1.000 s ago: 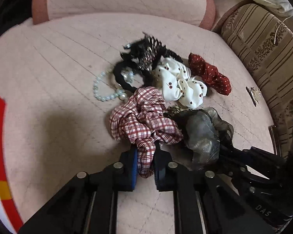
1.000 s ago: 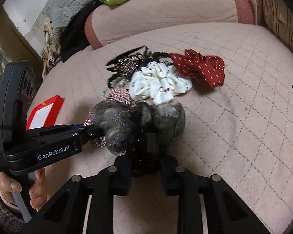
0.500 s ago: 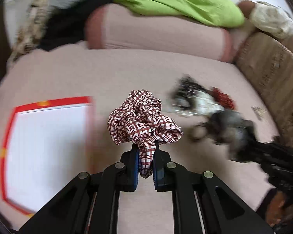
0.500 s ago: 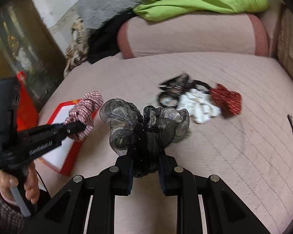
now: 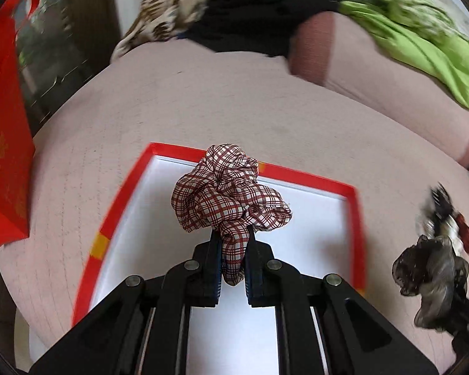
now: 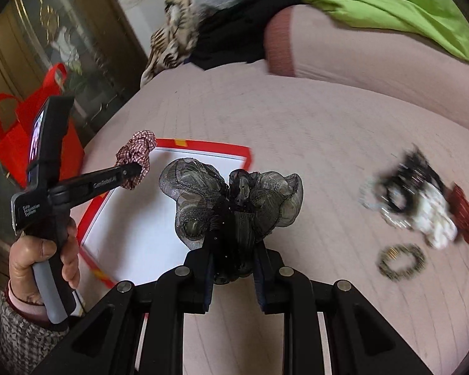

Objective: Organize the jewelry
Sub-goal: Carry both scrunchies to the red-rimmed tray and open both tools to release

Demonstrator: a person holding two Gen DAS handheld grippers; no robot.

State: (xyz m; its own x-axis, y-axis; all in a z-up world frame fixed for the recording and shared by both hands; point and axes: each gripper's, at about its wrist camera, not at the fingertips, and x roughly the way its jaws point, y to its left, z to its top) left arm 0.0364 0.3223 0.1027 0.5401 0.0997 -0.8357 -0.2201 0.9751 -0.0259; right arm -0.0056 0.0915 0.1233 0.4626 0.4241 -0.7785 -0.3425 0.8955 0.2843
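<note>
The left hand-held gripper [image 5: 231, 262] is clamped on a red checked scrunchie [image 5: 228, 193], held above the white inside of a red-rimmed box [image 5: 358, 218] lying on the pink cushion [image 5: 234, 106]. The right hand-held gripper [image 6: 234, 268] grips a grey gauze scrunchie [image 6: 231, 200] over the box's right edge. The remaining hair accessories [image 6: 422, 203] lie piled toward the cushion's right side.

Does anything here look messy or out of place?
Mostly the leftover heap of hair accessories lying jumbled on the pink quilted cushion, with one dark beaded ring apart from it. The red-rimmed white tray holds nothing yet.
</note>
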